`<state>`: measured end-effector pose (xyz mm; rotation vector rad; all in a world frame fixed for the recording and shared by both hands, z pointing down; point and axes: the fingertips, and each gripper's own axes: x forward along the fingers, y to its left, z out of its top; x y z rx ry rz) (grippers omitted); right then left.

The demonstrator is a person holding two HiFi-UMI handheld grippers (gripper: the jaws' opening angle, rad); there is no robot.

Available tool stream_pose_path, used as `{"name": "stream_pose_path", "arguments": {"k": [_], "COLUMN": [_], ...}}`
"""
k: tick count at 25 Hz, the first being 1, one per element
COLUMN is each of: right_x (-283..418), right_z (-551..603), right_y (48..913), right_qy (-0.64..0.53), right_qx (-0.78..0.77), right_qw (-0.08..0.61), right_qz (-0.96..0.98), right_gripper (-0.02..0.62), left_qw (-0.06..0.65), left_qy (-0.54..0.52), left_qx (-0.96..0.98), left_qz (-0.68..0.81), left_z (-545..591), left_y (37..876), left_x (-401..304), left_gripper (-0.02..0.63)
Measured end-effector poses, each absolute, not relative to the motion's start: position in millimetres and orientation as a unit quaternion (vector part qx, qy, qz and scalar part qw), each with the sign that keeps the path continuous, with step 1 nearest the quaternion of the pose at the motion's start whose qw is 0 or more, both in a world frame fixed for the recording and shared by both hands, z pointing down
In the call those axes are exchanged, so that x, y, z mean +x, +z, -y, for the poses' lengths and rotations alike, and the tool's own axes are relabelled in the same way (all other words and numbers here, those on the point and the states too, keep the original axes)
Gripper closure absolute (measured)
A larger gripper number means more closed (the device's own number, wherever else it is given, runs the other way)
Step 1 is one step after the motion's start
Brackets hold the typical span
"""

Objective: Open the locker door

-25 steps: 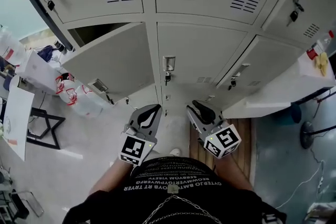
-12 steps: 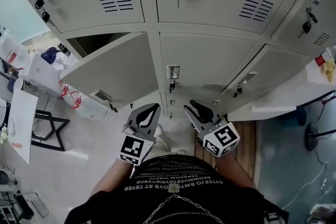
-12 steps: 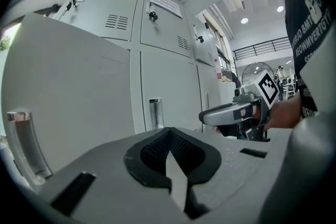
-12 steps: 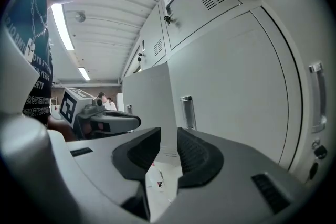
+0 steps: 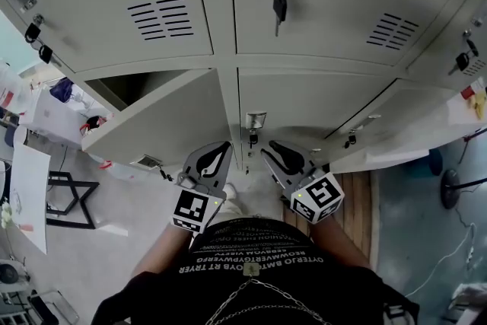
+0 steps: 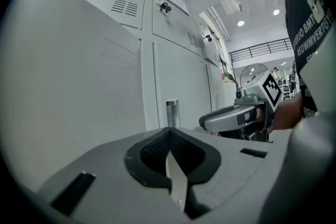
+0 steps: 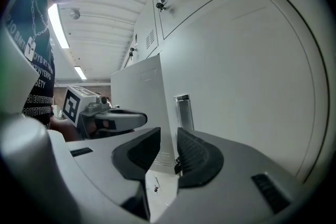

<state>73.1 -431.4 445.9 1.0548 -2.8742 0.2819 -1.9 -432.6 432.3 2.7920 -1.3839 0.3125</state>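
The grey middle lower locker door (image 5: 304, 106) is closed, with a metal handle (image 5: 256, 120) and a key hanging just under it. The same handle (image 6: 172, 113) shows ahead of the left jaws and, in the right gripper view, as handle (image 7: 184, 112) just beyond the right jaws. My left gripper (image 5: 215, 157) hovers low in front of that door, its tips together and holding nothing; it appears as left gripper (image 6: 169, 135) in its own view. My right gripper (image 5: 280, 154) sits beside it, and right gripper (image 7: 169, 140) shows a narrow empty gap between its pads.
The lower left locker door (image 5: 163, 122) stands swung open toward me, close to my left gripper. The lower right door (image 5: 396, 135) is ajar too. A key (image 5: 279, 5) hangs from the upper middle locker. Papers and a folding stand (image 5: 70, 198) lie at the left.
Both grippers have risen slightly toward the middle lower locker and drawn a little closer together. The head view has tilted, so the lockers sit lower in the frame.
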Motion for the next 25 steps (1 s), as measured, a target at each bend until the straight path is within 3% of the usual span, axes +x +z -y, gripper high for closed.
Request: {"name": "stream_pose_path", "arguments": {"k": [25], "right_x": [33.4], "right_z": [485.7], "right_y": [452.4], "right_qy": [0.097], "right_qx": [0.355], "right_qw": [0.042], "right_qz": [0.929], "right_gripper": [0.489], "left_qw": [0.019], "left_qy": [0.106], "left_qx": [0.894], "left_qz": [0.435], "left_z": [483.7], "left_y": [445.9], "left_x": [-39.6], "left_gripper": [0.612]}}
